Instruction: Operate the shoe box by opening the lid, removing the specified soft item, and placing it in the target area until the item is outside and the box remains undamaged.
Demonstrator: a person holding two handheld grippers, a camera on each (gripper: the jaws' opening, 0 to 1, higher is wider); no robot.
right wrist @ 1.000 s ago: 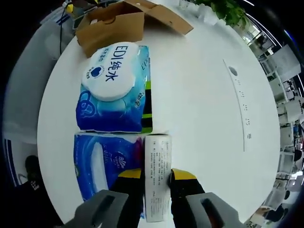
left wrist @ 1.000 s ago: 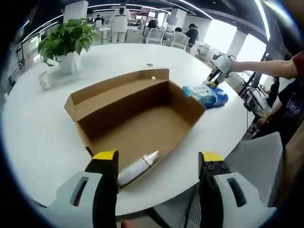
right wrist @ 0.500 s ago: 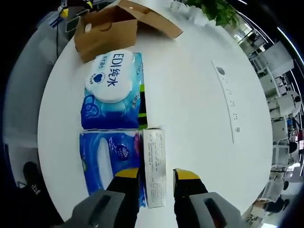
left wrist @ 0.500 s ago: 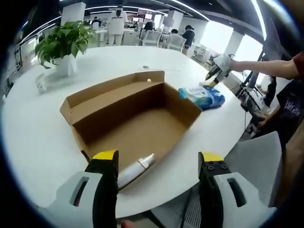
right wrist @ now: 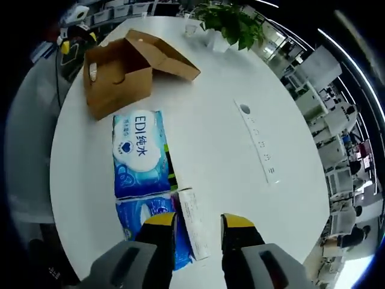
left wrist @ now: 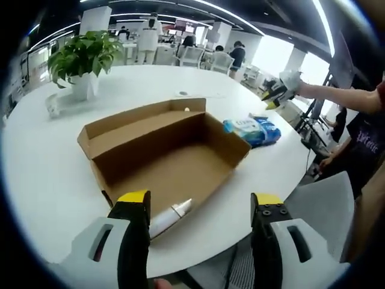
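The brown cardboard shoe box point(left wrist: 171, 147) lies open on the round white table point(left wrist: 48, 174), its lid folded back. A white tube point(left wrist: 170, 217) rests on the box floor at the near end. My left gripper point(left wrist: 201, 208) hovers open just before that end, holding nothing. Two blue soft wipes packs point(right wrist: 139, 153) and a white carton point(right wrist: 192, 220) lie on the table outside the box. My right gripper point(right wrist: 197, 224) is open, raised above the carton and apart from it. It also shows at the end of a person's arm point(left wrist: 272, 99), above the packs point(left wrist: 251, 129).
A potted plant point(left wrist: 84, 57) and a small cup stand at the table's far side. A cable slot strip point(right wrist: 258, 150) is set into the tabletop. Chairs and people sit beyond the table. The table edge runs close under both grippers.
My right gripper let go of the white carton, opened and lifted well above the table. The left view has drifted slightly; the box and tube stay put.
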